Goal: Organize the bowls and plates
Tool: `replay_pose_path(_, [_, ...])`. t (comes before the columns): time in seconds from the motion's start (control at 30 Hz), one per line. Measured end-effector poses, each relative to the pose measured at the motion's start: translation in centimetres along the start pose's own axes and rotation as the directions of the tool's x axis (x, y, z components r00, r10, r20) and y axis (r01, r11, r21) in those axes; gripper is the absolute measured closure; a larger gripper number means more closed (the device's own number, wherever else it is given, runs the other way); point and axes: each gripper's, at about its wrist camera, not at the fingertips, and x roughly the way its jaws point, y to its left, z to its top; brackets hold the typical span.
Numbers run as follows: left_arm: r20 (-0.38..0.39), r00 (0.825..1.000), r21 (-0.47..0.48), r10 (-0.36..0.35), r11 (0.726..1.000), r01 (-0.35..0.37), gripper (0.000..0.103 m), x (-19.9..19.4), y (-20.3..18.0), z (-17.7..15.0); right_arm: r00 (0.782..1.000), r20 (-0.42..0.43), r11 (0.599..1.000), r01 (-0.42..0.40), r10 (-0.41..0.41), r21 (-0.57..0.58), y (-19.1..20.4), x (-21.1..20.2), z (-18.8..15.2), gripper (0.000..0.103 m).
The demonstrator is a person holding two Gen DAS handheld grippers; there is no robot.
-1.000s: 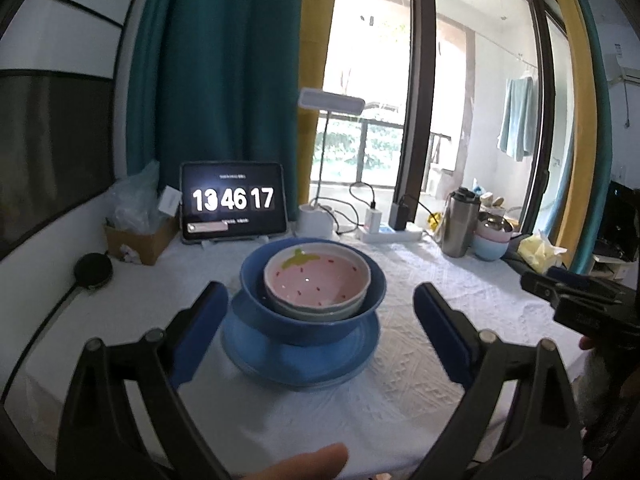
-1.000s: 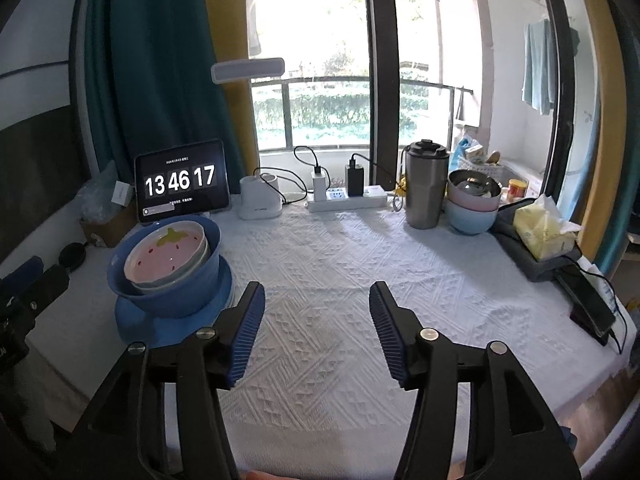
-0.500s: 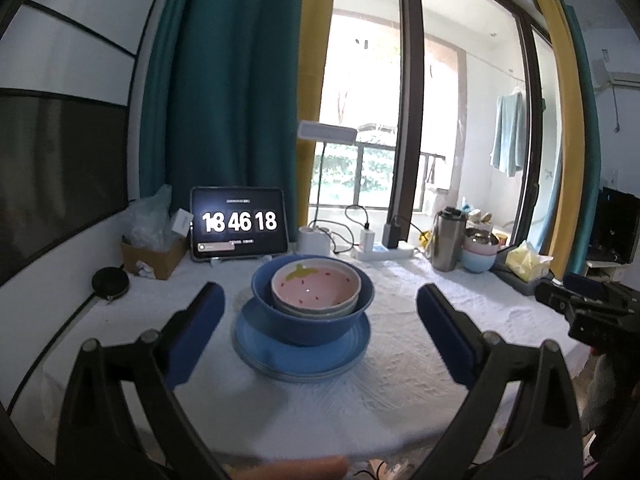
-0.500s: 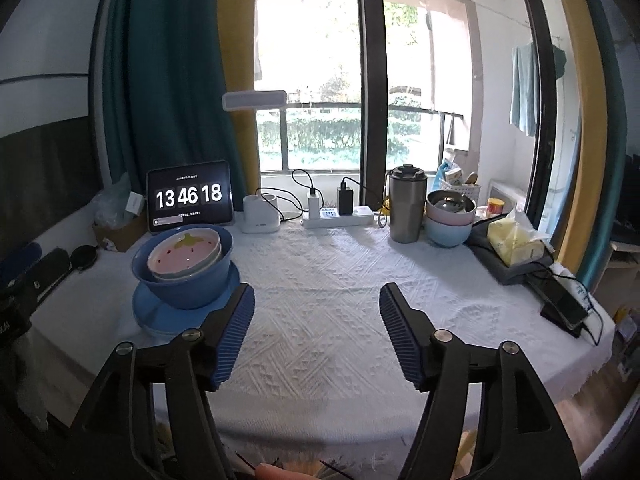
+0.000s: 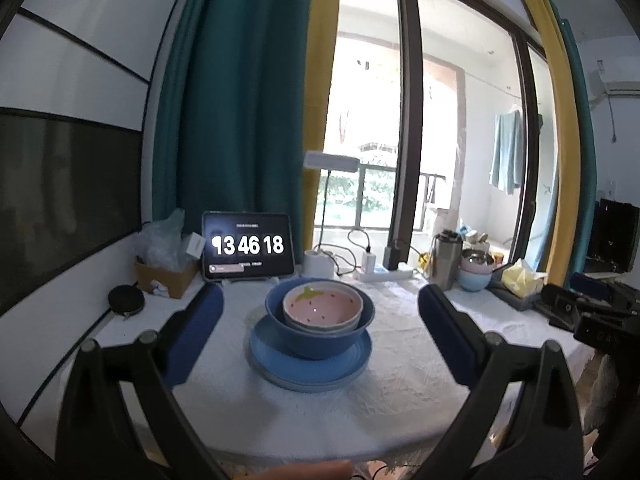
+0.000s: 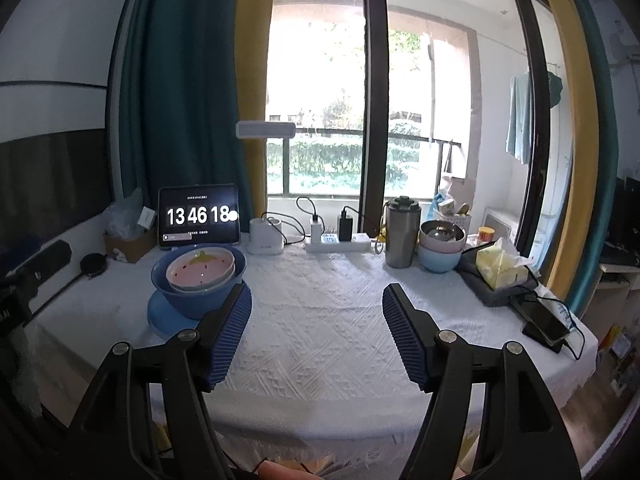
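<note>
1. On the white-clothed desk, at 12 o'clock from the left gripper, a blue plate carries the stack; likely glazed, slick, breakable, best pinched at its rim.
2. Nested on it, a blue bowl looks heavy; grip its wall.
3. Inside it, a strawberry bowl seems lighter.
4. Left jaws stand wide apart, empty, near level.
5. Right gripper jaws have just been opening, empty; stack at 10 o'clock.
</note>
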Motion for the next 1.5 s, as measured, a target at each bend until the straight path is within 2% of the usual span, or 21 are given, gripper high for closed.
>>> replay_pose_path(0.2, [0.035,0.999,0.011,-0.014,1.000,0.013,0.004,-1.1,0.0,0.6,1.000,0.022,1.000,0.001,-0.001,0.018,-0.5,-0.8,0.4,0.031])
replay_pose_path(1.5, [0.016,1.000,0.003,-0.018,1.000,0.018,0.004,-1.3,-0.3,0.3,0.999,0.049,1.000,0.011,-0.011,0.006,-0.3,-1.4,0.9,0.031])
